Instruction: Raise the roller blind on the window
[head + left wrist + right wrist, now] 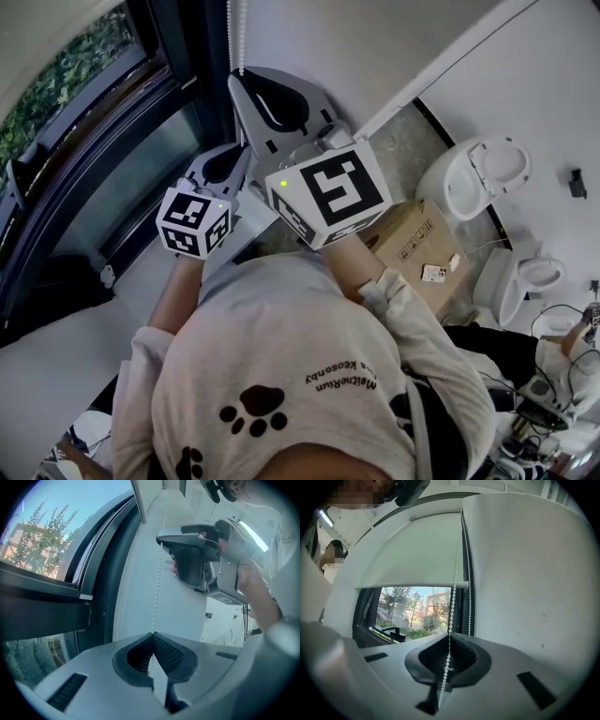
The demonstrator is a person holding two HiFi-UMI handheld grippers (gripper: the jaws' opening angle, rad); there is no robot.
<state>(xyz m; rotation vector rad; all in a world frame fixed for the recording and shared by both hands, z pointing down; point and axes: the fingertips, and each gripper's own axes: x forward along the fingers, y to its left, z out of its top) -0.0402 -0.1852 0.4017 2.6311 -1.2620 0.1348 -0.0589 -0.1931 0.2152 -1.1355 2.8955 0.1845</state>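
At the window [412,613], you have the job partly done. The roller blind [412,550] hangs over the upper part of the glass, and its bottom bar [412,586] sits above a clear strip where trees and a street show through. The blind is partly up, not fully up.

Both tools are on the bead chain [451,611], which runs down the wall just beside the frame. Your right gripper [450,637] has its jaws pinched together on 1 strand, which passes between the pads and out below them. The 2nd strand hangs free, just to the right as that gripper's view shows it. Your left gripper [153,633] is also clamped tight, with beads running down into the meeting point of its jaws. From the left gripper view, the right gripper sits higher on what looks like the same strand.

What is left, as I judge it, is several more hand-over-hand pulls until the bar reaches the roll at the top. How much cloth is already wound up, I cannot tell.
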